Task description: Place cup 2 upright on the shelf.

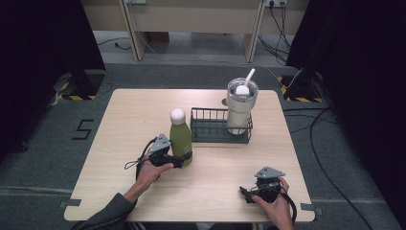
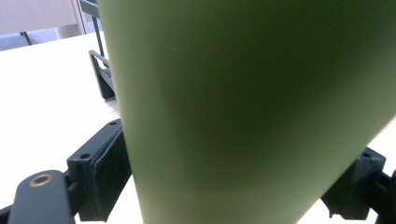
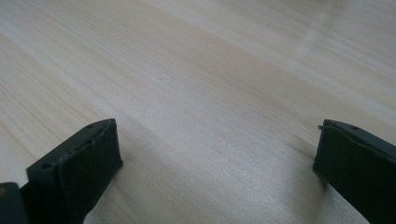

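The green bottle (image 1: 181,139) is clasped low down by the left gripper (image 1: 178,160), upright on the tabletop (image 1: 124,124), just beside the wire basket (image 1: 206,128), in which a tumbler (image 1: 241,108) is stood. The right gripper (image 1: 249,192) is held spread wide, near the front edge.

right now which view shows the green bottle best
The high view: the green bottle shows whole there, upright with its white cap, beside the wire basket, with the left gripper at its lower body. The left gripper view shows just a blurred stretch of its wall between the jaws. The right gripper view looks onto the table.
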Demonstrator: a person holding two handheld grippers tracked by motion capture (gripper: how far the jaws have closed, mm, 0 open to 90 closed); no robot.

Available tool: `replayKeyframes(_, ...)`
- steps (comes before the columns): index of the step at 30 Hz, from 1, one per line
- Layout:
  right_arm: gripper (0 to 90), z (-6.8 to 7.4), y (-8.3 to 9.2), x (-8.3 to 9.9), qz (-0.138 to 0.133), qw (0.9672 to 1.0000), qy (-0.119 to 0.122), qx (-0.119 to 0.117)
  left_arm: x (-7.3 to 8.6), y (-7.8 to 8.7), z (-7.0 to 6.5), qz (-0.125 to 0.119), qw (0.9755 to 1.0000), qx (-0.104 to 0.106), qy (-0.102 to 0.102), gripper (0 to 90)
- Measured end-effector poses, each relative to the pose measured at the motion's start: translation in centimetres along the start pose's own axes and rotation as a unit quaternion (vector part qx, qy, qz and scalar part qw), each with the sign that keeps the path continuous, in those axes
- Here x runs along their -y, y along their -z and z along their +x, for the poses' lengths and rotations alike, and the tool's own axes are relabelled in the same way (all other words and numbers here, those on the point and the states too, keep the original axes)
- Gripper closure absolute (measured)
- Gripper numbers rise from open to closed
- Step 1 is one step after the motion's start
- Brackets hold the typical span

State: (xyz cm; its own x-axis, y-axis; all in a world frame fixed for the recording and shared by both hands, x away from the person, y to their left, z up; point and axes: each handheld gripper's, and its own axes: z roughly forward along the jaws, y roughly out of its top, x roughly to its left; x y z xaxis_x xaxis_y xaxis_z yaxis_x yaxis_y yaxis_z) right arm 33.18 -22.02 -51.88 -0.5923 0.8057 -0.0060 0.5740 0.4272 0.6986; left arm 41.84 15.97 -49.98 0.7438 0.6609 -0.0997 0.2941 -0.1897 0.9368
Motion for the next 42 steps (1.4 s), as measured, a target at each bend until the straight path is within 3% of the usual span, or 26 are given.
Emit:
replayKeyframes(11,0.8,0.0,0.0,0.0,0.0,1.0,0.0,0.0,0.5,-0.6,0.0,-0.006,1.0,0.001,0.004,17.5)
replayKeyframes(24,0.7,0.0,0.0,0.0,0.0,1.0,0.0,0.0,0.5,-0.4,-0.1,-0.014,0.9998,-0.008,-0.012,19.8)
replayKeyframes(27,0.7,0.0,0.0,0.0,0.0,1.0,0.0,0.0,0.1,-0.1,0.0,-0.018,0.9997,-0.008,-0.017,19.9)
replayKeyframes(32,0.7,0.0,0.0,0.0,0.0,1.0,0.0,0.0,-0.8,0.4,0.0,-0.02,0.9998,-0.003,-0.007,20.0)
replayKeyframes(42,0.7,0.0,0.0,0.0,0.0,1.0,0.0,0.0,-2.2,0.9,-0.5,-0.006,0.9997,0.002,-0.022,20.1)
